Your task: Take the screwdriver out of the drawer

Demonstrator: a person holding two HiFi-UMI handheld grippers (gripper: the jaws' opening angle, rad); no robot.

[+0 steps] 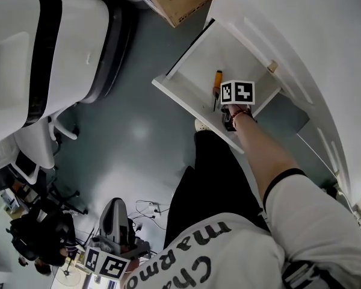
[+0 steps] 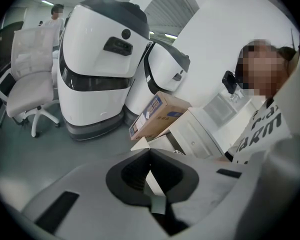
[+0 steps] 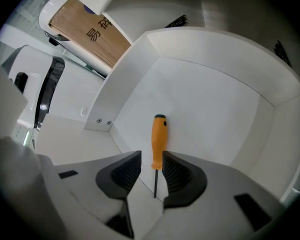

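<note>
- The right tongs [image 3: 151, 158] stand open and point down into the drawer; the screwdriver [image 3: 159, 136] sits between the two pads, with a gap on either side of its orange handle, so nothing is gripped yet
- The left tongs [image 2: 150, 156] are closed with nothing in them, held low and well apart from the drawer, taking no part in the work
- The screwdriver lies flat on the white floor of the open drawer [image 3: 210, 99], with the top of its handle away from the right tongs and its thin shaft toward them
- Step in hand, as I judge it: lining up for the grasp, with the lift out not yet done
- The next move calls for closing the pads squarely on the handle rather than the thin shaft, then lifting straight up, clear of the drawer walls
- Count: two tongs, one screwdriver, one open drawer, one cardboard box [image 3: 92, 34] just beside the drawer, and two big white machines [image 2: 97, 59] further off
</note>
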